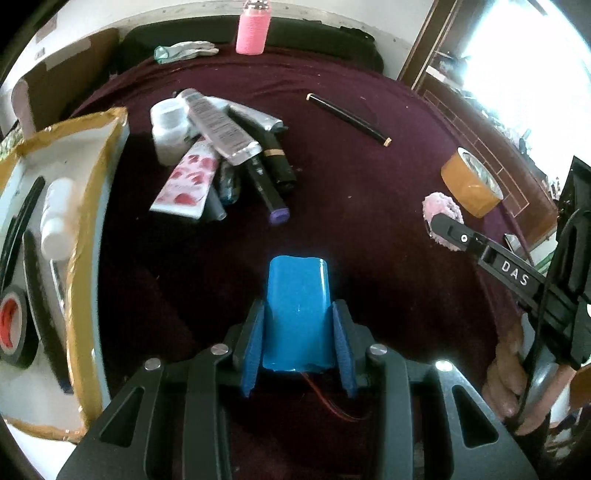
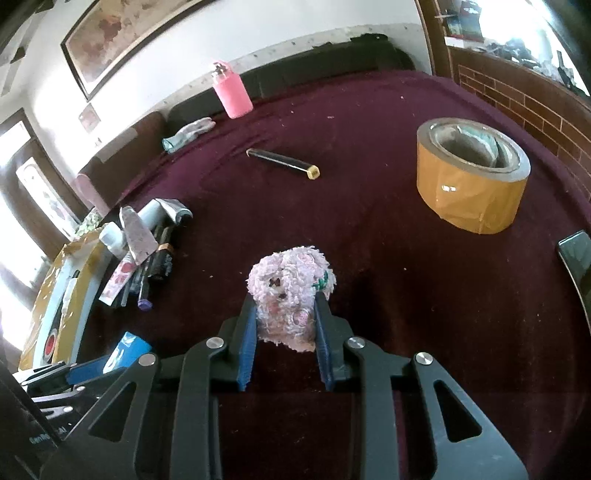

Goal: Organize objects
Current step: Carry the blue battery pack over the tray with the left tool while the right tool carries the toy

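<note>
My left gripper (image 1: 298,314) is shut on a blue battery pack (image 1: 297,295) with red wires trailing behind it, held above the maroon cloth. My right gripper (image 2: 285,306) is shut on a fluffy pink toy (image 2: 290,291); in the left wrist view the toy (image 1: 441,210) shows at the right with one finger across it. A pile of tubes, markers and a white bottle (image 1: 218,147) lies at the centre left. A black pen (image 1: 349,118) and a brown tape roll (image 1: 471,184) lie on the cloth.
A tape-edged box (image 1: 85,236) at the left holds a white bottle, black tape and dark strips. A pink bottle (image 1: 253,31) and a glove (image 1: 186,50) sit at the far edge. A dark phone-like slab (image 2: 576,258) lies at the right.
</note>
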Motion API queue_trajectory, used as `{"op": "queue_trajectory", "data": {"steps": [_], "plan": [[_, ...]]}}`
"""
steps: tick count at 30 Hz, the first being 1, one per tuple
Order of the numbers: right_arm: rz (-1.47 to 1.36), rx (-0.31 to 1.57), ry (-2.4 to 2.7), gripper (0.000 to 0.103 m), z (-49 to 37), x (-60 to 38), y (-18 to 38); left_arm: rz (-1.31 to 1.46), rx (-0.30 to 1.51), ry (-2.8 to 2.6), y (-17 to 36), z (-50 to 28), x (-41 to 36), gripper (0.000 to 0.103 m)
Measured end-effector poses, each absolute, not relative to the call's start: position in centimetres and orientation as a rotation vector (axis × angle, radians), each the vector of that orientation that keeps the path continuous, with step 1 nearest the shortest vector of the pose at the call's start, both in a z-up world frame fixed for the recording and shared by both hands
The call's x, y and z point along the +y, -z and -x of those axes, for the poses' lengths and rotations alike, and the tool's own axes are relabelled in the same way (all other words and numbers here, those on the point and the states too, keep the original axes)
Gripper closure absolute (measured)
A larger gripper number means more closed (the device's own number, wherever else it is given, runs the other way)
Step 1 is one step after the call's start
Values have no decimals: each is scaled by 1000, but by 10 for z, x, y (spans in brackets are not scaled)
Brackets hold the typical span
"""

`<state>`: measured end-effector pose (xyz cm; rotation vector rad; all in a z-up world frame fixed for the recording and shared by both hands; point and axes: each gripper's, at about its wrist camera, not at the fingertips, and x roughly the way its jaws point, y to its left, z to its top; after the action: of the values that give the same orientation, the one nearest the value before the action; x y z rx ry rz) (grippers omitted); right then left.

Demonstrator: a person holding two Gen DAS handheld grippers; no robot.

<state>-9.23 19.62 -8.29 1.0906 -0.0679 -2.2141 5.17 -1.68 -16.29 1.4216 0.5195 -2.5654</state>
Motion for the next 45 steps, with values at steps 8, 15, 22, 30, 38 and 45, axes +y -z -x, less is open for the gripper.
{"op": "queue_trajectory", "data": {"steps": [8, 15, 22, 30, 38, 45], "plan": [[-1109, -154, 2169, 78, 87, 194, 80, -1323, 627, 2591, 149, -85, -35, 72], [-1007, -86, 1990, 78, 40, 143, 49, -1194, 686, 2579, 127, -111, -65, 72], [-984, -37, 1828, 78, 10, 87, 37, -1085, 707, 2526, 110, -139, -105, 72], [-977, 26, 1727, 77, -1, 36, 33, -995, 709, 2430, 100, -160, -165, 72], [-987, 93, 1671, 77, -1, -16, 35, -980, 665, 2343, 103, -159, -222, 72], [-1019, 115, 1619, 77, 12, -63, 36, -1037, 710, 2313, 111, -143, -256, 72]]}}
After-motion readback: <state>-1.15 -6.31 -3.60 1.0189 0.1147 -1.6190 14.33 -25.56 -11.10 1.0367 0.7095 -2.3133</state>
